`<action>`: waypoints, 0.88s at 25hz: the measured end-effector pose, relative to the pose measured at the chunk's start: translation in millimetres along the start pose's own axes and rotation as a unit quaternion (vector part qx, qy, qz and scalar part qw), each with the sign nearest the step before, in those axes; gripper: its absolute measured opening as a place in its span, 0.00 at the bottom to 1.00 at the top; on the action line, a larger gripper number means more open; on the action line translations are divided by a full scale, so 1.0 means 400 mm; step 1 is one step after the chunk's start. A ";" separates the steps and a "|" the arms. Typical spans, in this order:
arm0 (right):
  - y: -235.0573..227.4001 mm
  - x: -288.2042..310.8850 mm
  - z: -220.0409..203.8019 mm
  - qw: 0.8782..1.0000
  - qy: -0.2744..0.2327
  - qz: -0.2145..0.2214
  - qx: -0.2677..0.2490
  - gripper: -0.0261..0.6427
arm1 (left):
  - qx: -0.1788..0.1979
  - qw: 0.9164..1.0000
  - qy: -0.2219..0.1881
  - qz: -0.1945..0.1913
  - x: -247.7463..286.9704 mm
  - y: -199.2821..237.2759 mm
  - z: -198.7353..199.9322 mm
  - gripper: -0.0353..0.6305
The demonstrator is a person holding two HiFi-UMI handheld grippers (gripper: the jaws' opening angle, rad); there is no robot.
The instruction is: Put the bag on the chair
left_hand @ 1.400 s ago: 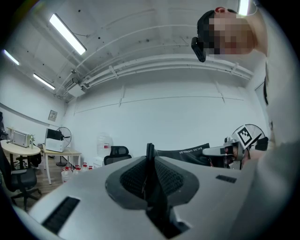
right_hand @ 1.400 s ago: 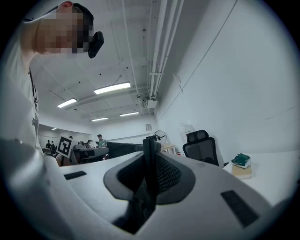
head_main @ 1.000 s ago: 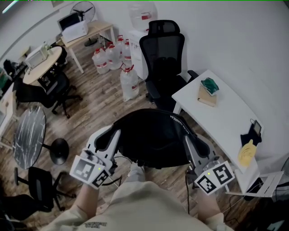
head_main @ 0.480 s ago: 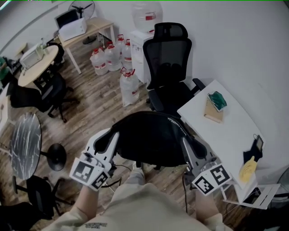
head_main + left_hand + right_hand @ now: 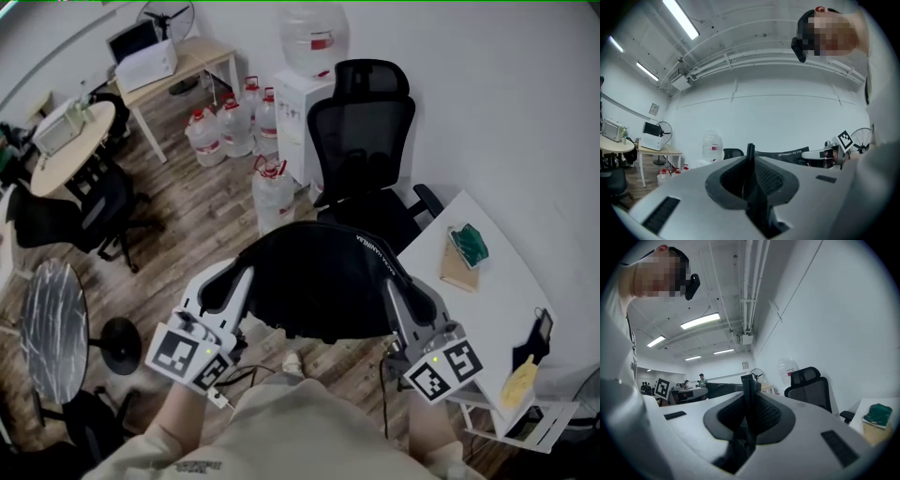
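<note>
Two claws (image 5: 242, 279) (image 5: 390, 289) pinching domed black bag (image 5: 319, 281), mesh chair (image 5: 361, 141)

Chair (image 5: 361, 141) stood against the wall (image 5: 497, 103), its seat (image 5: 380, 214) reachable from the front only. Water jug (image 5: 272, 192) and dispenser (image 5: 302, 94) crowded its left side. White table (image 5: 497, 272) corner sat near its right armrest (image 5: 427, 199). Bag (image 5: 319, 286) filled the space just before the seat. Open wood floor (image 5: 183, 248) lay further left, between the jug and a second chair (image 5: 103, 211).
</note>
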State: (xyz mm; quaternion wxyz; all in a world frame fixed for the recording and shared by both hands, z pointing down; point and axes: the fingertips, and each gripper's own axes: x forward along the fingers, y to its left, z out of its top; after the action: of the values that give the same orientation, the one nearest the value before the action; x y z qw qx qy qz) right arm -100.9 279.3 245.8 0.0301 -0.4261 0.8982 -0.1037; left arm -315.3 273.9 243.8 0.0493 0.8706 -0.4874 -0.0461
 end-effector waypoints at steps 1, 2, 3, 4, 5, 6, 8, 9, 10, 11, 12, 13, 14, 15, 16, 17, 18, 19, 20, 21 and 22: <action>-0.009 0.024 0.005 1.000 -0.003 -0.003 0.000 0.13 | 0.000 1.000 -0.002 -0.002 0.018 0.020 0.005 0.15; -0.017 0.047 0.008 1.000 -0.005 -0.006 0.001 0.13 | 0.001 1.000 -0.004 -0.003 0.036 0.038 0.009 0.15; -0.026 0.068 0.010 1.000 -0.008 -0.010 0.002 0.13 | 0.001 1.000 -0.004 -0.005 0.051 0.055 0.011 0.15; -0.034 0.088 0.011 1.000 -0.010 -0.013 0.003 0.13 | 0.001 1.000 -0.004 -0.008 0.065 0.071 0.012 0.15; -0.042 0.107 0.010 1.000 -0.010 -0.016 0.004 0.13 | 0.001 1.000 -0.004 -0.010 0.078 0.085 0.012 0.15; -0.049 0.124 0.010 1.000 -0.010 -0.019 0.005 0.13 | 0.001 1.000 -0.003 -0.012 0.090 0.098 0.011 0.15; -0.062 0.155 0.009 1.000 -0.006 -0.022 0.004 0.13 | -0.002 1.000 -0.001 -0.014 0.114 0.122 0.006 0.15; -0.068 0.167 0.009 1.000 -0.004 -0.022 0.002 0.13 | -0.004 1.000 0.000 -0.015 0.126 0.133 0.003 0.15; -0.075 0.177 0.009 1.000 -0.001 -0.023 0.000 0.13 | -0.006 1.000 0.000 -0.015 0.137 0.142 0.000 0.15; -0.082 0.185 0.009 1.000 0.002 -0.024 -0.001 0.13 | -0.007 1.000 0.001 -0.016 0.149 0.150 -0.004 0.15; -0.091 0.193 0.008 1.000 0.003 -0.026 -0.002 0.13 | -0.008 1.000 0.002 -0.017 0.161 0.156 -0.007 0.15; -0.100 0.200 0.008 1.000 0.005 -0.028 -0.002 0.13 | -0.010 1.000 0.003 -0.018 0.174 0.162 -0.011 0.15; -0.110 0.206 0.007 1.000 0.005 -0.030 -0.001 0.13 | -0.011 1.000 0.004 -0.020 0.187 0.167 -0.015 0.15; -0.120 0.212 0.006 0.999 0.006 -0.032 0.000 0.13 | -0.013 1.000 0.005 -0.021 0.200 0.170 -0.019 0.15; -0.131 0.218 0.004 0.999 0.007 -0.034 0.001 0.13 | -0.014 1.000 0.006 -0.022 0.213 0.173 -0.023 0.15; -0.143 0.224 0.003 0.999 0.007 -0.035 0.003 0.13 | -0.014 1.000 0.007 -0.023 0.227 0.176 -0.026 0.15; -0.155 0.230 0.002 0.999 0.007 -0.035 0.004 0.13 | -0.014 1.000 0.009 -0.024 0.242 0.178 -0.029 0.15; -0.169 0.237 0.002 0.999 0.006 -0.035 0.006 0.13 | -0.012 1.000 0.010 -0.025 0.258 0.181 -0.030 0.15; -0.184 0.245 0.005 0.999 0.004 -0.034 0.007 0.13 | -0.010 1.000 0.012 -0.025 0.277 0.183 -0.029 0.15; -0.200 0.254 0.008 0.999 0.002 -0.032 0.009 0.13 | -0.008 1.000 0.012 -0.024 0.297 0.186 -0.027 0.15; -0.216 0.263 0.012 0.999 -0.001 -0.030 0.013 0.13 | -0.005 1.000 0.013 -0.023 0.319 0.189 -0.025 0.15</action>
State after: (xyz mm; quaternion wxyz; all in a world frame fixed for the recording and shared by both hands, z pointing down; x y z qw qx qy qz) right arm -101.4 144.3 263.2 0.0335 -0.4522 0.8838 -0.1155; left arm -311.3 126.2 259.5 0.0591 0.8818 -0.4664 -0.0386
